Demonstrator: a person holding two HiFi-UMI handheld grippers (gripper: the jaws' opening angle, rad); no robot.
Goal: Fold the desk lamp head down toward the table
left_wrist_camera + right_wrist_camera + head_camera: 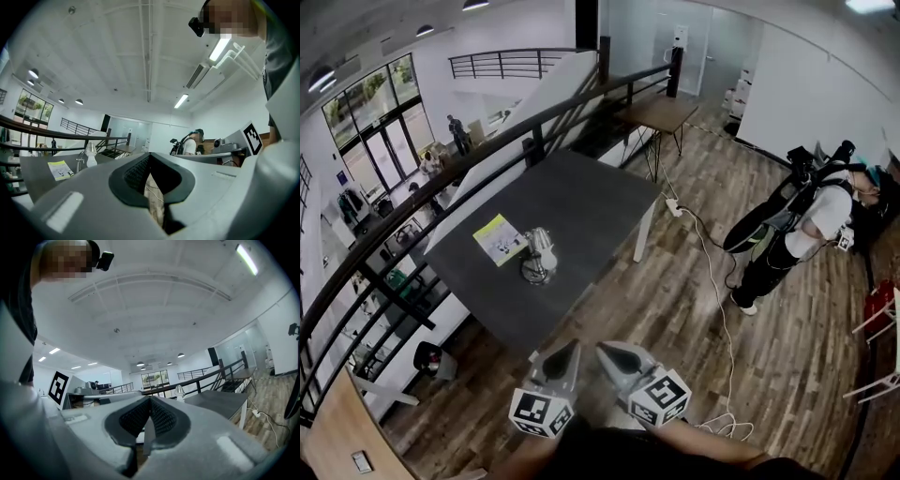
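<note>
A small silver desk lamp (538, 255) stands upright on the dark grey table (581, 202), its pale head tilted up. The left gripper view shows the lamp (89, 155) far off to the left, and the right gripper view shows the lamp (180, 392) beyond the jaws. Both grippers hang in front of the table's near edge, well short of the lamp. My left gripper (573, 345) (150, 157) is shut with nothing in it. My right gripper (602, 348) (150, 400) is shut and empty too. Both point level toward the table.
A yellow-green leaflet (499, 238) (60, 169) lies just left of the lamp. A black railing (487, 150) runs behind the table. A person (797, 225) with a backpack stands at the right. A power strip and cable (675, 206) lie on the wooden floor.
</note>
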